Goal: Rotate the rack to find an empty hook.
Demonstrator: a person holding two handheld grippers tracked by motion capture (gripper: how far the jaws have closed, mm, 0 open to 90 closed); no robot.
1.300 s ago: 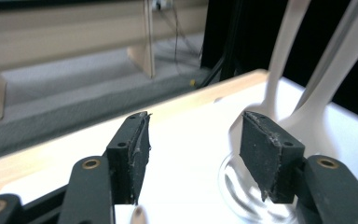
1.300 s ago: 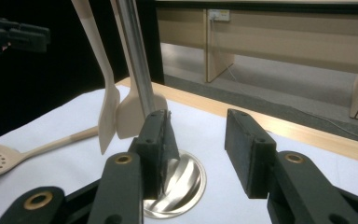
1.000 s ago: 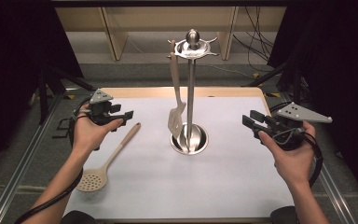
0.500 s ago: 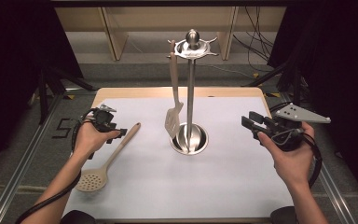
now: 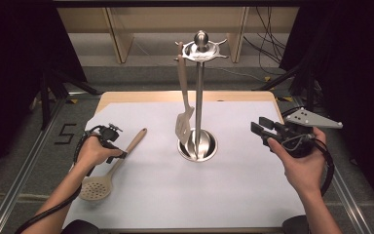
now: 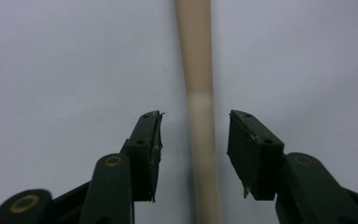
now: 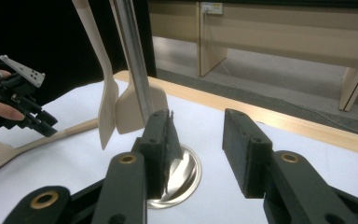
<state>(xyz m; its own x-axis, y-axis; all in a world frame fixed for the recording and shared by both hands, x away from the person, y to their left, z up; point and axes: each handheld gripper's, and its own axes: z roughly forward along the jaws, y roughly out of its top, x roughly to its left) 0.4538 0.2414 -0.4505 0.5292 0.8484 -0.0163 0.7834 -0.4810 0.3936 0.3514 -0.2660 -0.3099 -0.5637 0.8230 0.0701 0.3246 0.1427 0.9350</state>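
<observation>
My left gripper (image 6: pixel 193 140) hangs spread astride the skimmer's handle (image 6: pixel 199 93) on the counter (image 5: pixel 253 195), so next I must pinch and lift it.

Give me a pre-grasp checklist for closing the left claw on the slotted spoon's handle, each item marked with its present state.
1. Left claw open: ok, both jaws stand apart.
2. Slotted spoon handle between the jaws: ok, it runs up the gap in the left claw view, roughly centred.
3. Jaws touching the handle: not yet, white table cover shows on both sides of it.
4. Claw low enough to grip: cannot tell, height over the handle is unclear.
5. Right claw out of the way: ok, open and held at the table's right side.
6. Stand free for hanging: cannot tell; a spatula hangs there already.
</observation>
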